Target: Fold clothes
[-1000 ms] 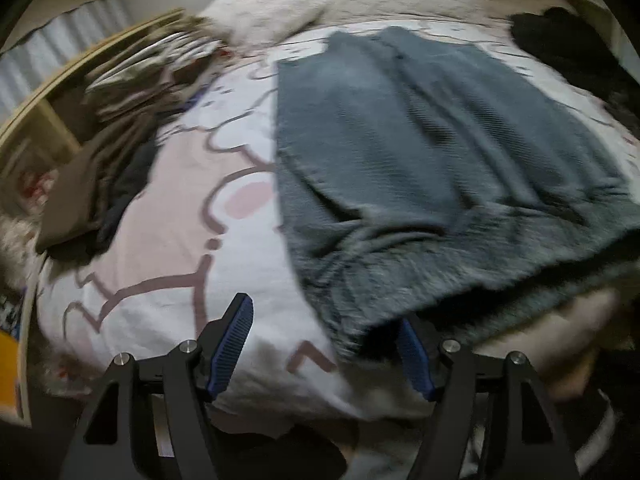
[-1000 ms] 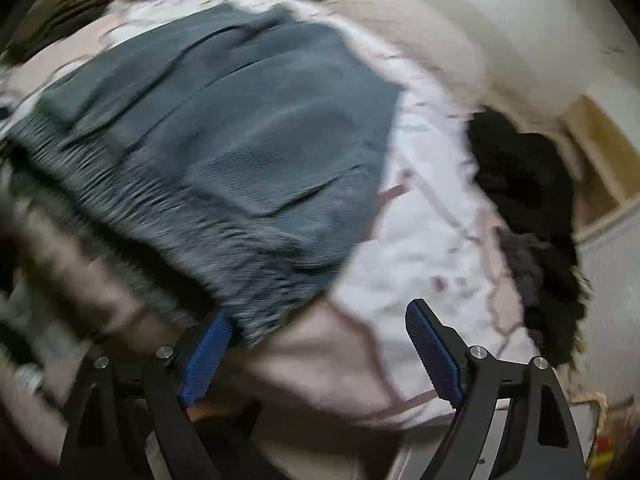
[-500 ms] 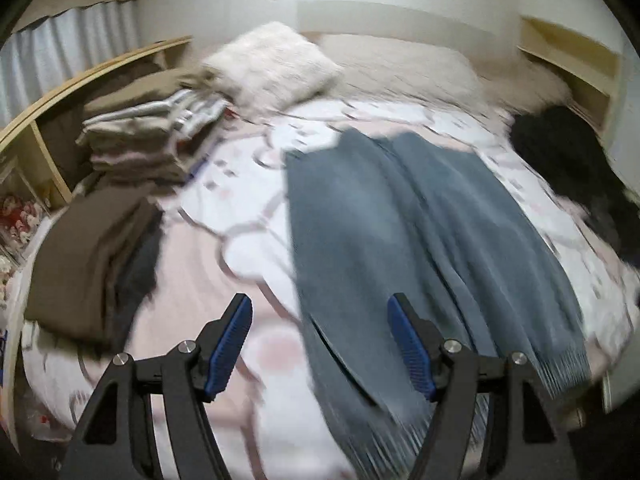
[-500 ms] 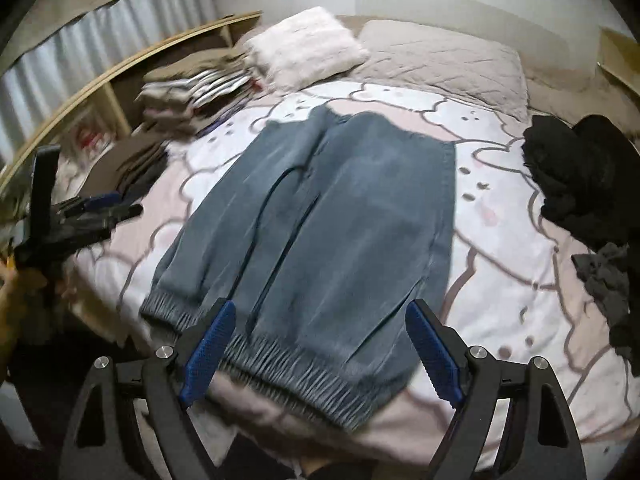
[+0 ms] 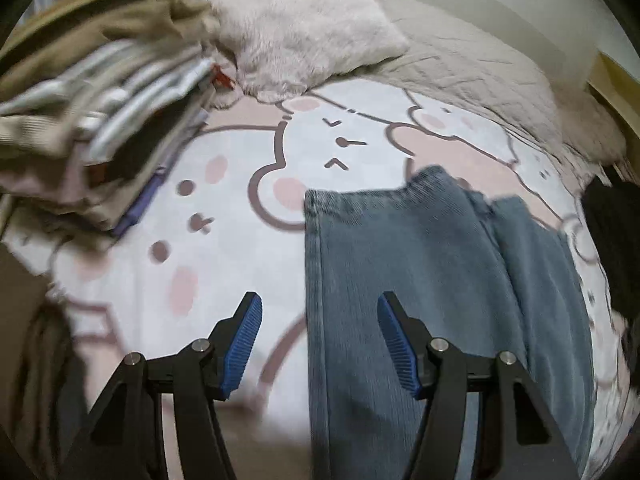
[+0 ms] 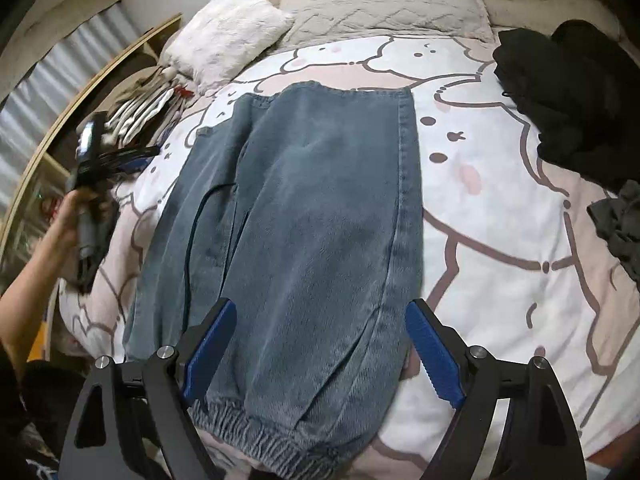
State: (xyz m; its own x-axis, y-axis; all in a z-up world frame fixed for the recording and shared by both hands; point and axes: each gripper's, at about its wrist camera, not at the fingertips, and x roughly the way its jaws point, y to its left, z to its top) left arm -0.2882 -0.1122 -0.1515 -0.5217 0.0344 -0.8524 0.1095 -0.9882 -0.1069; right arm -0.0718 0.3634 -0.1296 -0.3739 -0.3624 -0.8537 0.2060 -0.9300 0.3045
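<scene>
A pair of blue-grey jeans [image 6: 304, 216] is laid flat on the bed, on a bedspread [image 6: 500, 216] printed with pink and white cartoon figures. In the right wrist view the elastic cuffs are nearest the camera and the waistband is toward the pillows. The garment is seen folded lengthwise, one leg on the other.

The right tool [image 6: 318, 344] is held above the cuff end of the jeans. Its jaws are spread wide; nothing is gripped between them.

The left tool [image 5: 320, 340] is held above the left edge of the jeans near the waistband. Its jaws are closing, and the edge of the jeans is seen in the gap beyond them, but the pads [image 5: 244, 340] are not pressed on the fabric. In the right wrist view the same tool is seen at the left side of the bed, carried by a hand [image 6: 78, 216].

A stack of folded clothes [image 5: 100, 120] is located at the left of the bed, beside a fluffy white cushion [image 5: 296, 24]. A quilted beige pillow [image 6: 384, 0] is placed at the head. A heap of black clothing [image 6: 568, 92] is located at the right.
</scene>
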